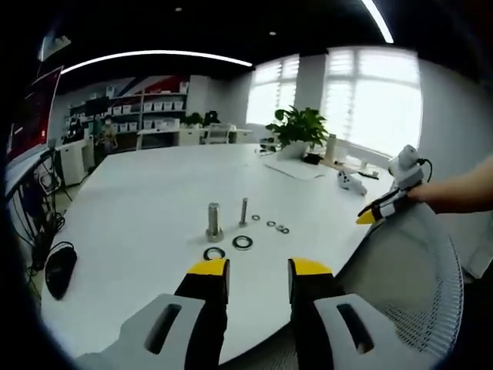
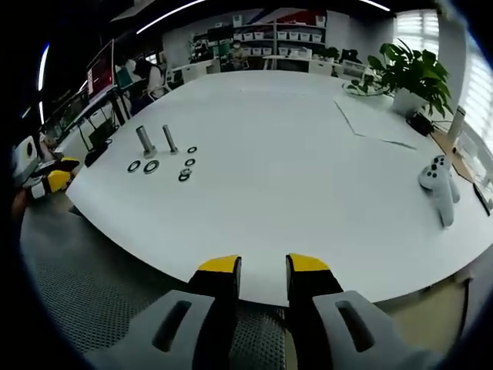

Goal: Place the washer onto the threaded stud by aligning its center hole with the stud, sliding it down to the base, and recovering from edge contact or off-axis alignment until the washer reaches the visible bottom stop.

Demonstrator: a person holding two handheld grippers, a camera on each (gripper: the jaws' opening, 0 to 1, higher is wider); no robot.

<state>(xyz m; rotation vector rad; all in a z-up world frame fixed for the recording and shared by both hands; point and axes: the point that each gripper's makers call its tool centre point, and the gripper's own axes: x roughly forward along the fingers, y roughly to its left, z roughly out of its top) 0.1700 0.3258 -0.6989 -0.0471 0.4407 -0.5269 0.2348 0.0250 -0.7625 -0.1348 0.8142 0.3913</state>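
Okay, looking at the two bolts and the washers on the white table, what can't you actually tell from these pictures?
- Threads on the thin stud: too small in both views.
- Hole sizes of the small washers: too tiny, left gripper view.
- Which washer fits which stud: cannot tell.
- Large bolt base: distant and blurred, right gripper view.

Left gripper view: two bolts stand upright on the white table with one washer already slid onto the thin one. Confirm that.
Not quite. In the left gripper view the thin bolt is bare; the washers all lie flat on the table. Both bolts, including the thick bolt, do stand upright.
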